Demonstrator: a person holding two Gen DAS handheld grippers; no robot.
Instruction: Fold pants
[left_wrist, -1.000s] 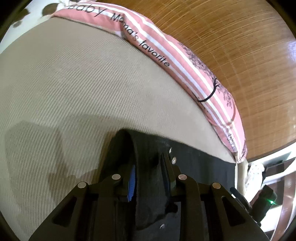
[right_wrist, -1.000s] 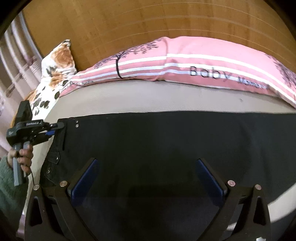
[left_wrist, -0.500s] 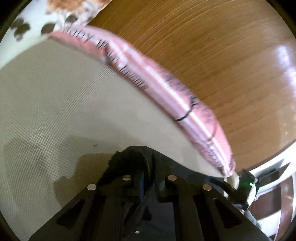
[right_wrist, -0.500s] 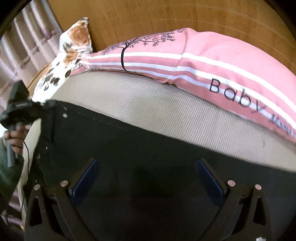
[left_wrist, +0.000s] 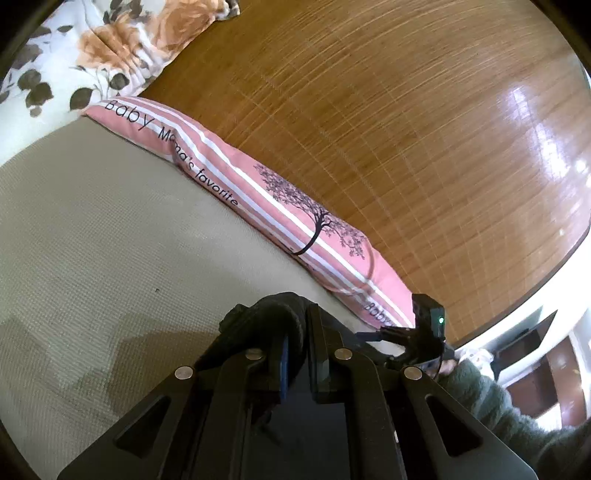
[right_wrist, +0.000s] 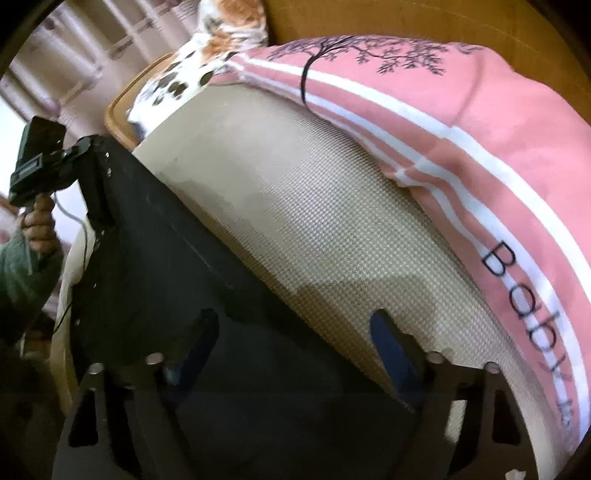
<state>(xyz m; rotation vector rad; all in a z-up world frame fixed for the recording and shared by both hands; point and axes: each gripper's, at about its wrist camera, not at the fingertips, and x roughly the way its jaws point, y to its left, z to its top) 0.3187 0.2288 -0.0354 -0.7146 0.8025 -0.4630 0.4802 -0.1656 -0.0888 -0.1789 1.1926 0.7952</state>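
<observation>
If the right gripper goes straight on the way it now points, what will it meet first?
Probably the black pants: the right gripper, its jaws closing, points down at their far edge, with the beige mattress just beyond. Depth is unclear.

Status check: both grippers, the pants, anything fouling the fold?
Left gripper shut on pants corner. Right gripper closing over pants edge, pads not yet pressing. Pink pillow lies beyond, apart from pants; nothing in the way.

Matt black cloth pants (right_wrist: 155, 280), glossy wood headboard (left_wrist: 406, 129).
</observation>
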